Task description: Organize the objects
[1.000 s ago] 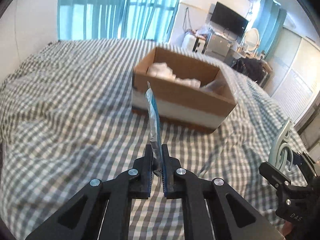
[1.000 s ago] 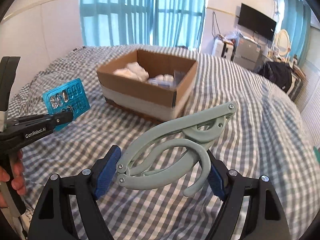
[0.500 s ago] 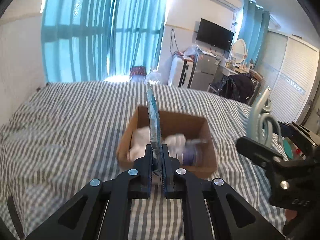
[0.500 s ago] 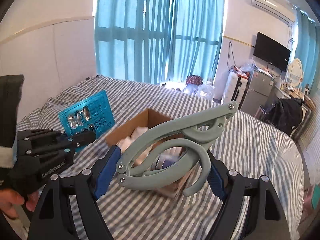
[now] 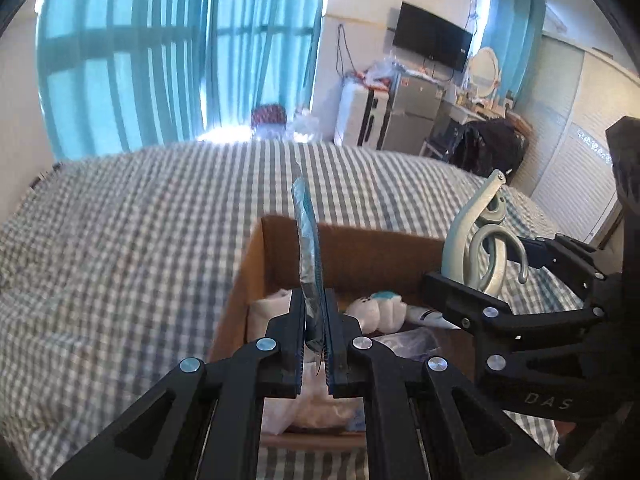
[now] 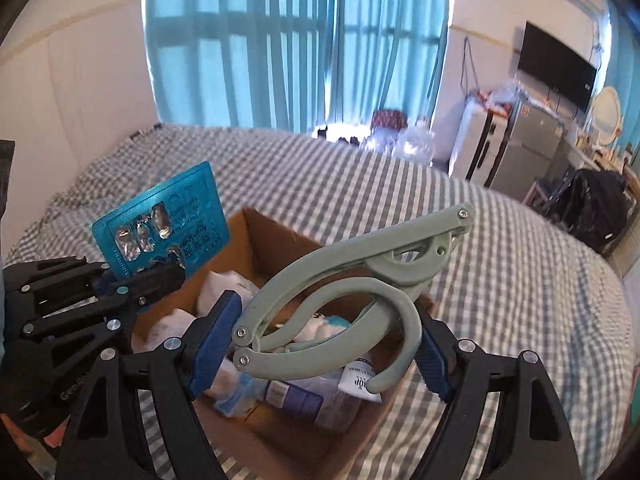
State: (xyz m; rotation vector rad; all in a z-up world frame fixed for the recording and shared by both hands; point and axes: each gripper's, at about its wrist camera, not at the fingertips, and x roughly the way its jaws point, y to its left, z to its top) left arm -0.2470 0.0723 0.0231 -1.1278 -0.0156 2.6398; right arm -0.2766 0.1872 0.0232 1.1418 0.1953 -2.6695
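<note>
Above the cardboard box (image 6: 280, 240): left gripper (image 5: 316, 344) clenched on a light, bendy pill sheet's (image 6: 160, 226) lower edge, right gripper (image 6: 320, 344) grasping a stiff, light plastic hanger (image 6: 340, 288) across its width.

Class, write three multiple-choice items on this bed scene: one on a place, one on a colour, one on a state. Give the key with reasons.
1. Where does the open brown cardboard box sit?
A. on the grey-and-white checked bedspread
B. on a shelf
C. on the floor

2. What colour is the flat foil pill blister pack?
A. red
B. teal blue
C. yellow

3. How does the right hand-held gripper stand?
A. shut on nothing
B. open and bare
C. closed on the pale green folding plastic hanger

Key: 1 A, checked cloth surrounds the box. 2 B, the right wrist view shows its teal face in the left hand-held gripper. 3 C, both blue pads press the hanger's ends.
</note>
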